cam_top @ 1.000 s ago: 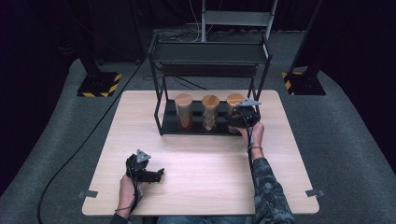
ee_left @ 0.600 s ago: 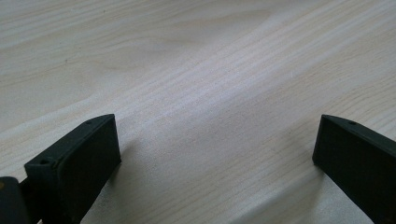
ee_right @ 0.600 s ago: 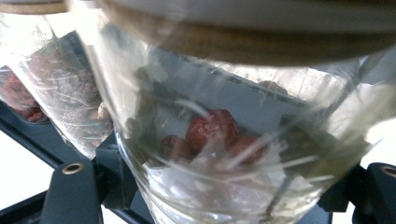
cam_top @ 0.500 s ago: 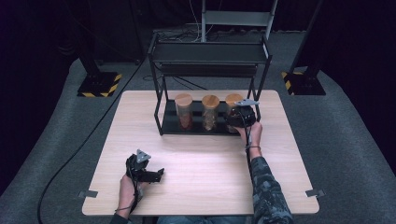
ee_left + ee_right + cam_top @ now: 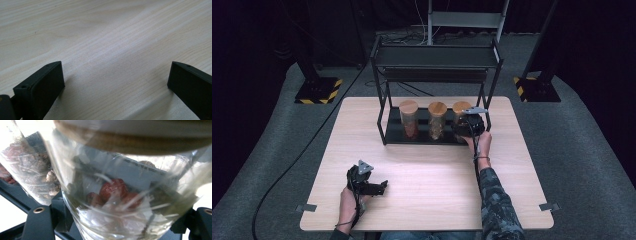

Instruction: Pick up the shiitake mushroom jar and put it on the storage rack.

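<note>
Three glass jars with wooden lids stand in a row on the bottom shelf of a black rack [image 5: 437, 56]. My right gripper [image 5: 463, 128] is at the rightmost jar [image 5: 460, 108], shut on its glass body. In the right gripper view this jar [image 5: 120, 192], with red pieces inside, sits close up between the jaws of my right gripper [image 5: 120, 226] and looks tilted. The middle jar [image 5: 30, 172] stands beside it. My left gripper [image 5: 381, 187] rests on the wooden table [image 5: 427, 170] near the front left, and the left gripper [image 5: 115, 82] is open over bare wood.
The left jar [image 5: 408, 119] and middle jar [image 5: 437, 120] stand close to the held one. The rack's posts and its upper shelf enclose the jars. Dark carpet lies around the table, and a cable [image 5: 302, 155] runs over it at the left.
</note>
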{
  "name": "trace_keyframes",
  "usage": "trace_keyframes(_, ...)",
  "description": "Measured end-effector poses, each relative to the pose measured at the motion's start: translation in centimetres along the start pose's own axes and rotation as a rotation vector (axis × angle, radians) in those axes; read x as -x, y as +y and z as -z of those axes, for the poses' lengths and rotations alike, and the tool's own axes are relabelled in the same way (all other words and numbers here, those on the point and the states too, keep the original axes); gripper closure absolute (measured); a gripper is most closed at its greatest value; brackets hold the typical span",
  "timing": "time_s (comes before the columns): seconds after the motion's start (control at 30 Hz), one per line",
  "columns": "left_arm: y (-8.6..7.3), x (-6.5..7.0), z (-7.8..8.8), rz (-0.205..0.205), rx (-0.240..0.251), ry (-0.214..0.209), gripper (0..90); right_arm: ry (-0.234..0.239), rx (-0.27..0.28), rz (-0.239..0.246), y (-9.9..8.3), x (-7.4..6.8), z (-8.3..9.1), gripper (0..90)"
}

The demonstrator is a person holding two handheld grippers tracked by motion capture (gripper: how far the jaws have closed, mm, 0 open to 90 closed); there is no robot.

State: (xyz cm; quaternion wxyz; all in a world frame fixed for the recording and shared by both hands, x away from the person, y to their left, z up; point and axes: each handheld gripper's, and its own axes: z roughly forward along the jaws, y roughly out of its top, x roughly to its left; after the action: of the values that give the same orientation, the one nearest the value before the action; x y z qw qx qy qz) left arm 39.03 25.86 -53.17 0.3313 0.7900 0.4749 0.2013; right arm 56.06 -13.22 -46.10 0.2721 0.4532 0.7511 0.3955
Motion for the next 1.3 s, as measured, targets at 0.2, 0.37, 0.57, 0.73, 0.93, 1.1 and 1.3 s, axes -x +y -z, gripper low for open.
trace_keyframes(0.2, 0.0, 0.0, 0.0, 0.001, 0.0, 0.0, 0.0, 0.001, -0.002, 0.002, -0.1, -0.1, -0.2, 24.4)
trace_keyframes(0.37, 0.0, 0.0, 0.0, 0.001, 0.0, 0.0, 0.0, 0.0, 0.002, -0.004, -0.2, -0.2, -0.4, 24.4)
trace_keyframes(0.57, 0.0, 0.0, 0.0, 0.0, 0.0, 0.0, 0.0, -0.005, 0.01, -0.01, -0.3, -0.3, -0.6, 24.4)
trace_keyframes(0.73, 0.0, 0.0, 0.0, -0.001, 0.0, -0.001, 0.0, -0.008, 0.017, -0.017, -0.5, -0.2, -0.7, 24.4)
trace_keyframes(0.93, 0.0, 0.0, 0.0, -0.001, 0.0, 0.0, 0.0, -0.001, 0.036, -0.04, -0.8, 0.0, -0.7, 24.4)
trace_keyframes(1.1, 0.0, 0.0, 0.0, -0.001, 0.0, 0.0, 0.0, -0.002, 0.046, -0.066, -1.1, 0.4, -0.7, 24.4)
trace_keyframes(1.3, 0.0, 0.0, 0.0, -0.001, 0.0, 0.0, 0.0, -0.011, 0.05, -0.063, -1.2, 0.3, -0.7, 24.2)
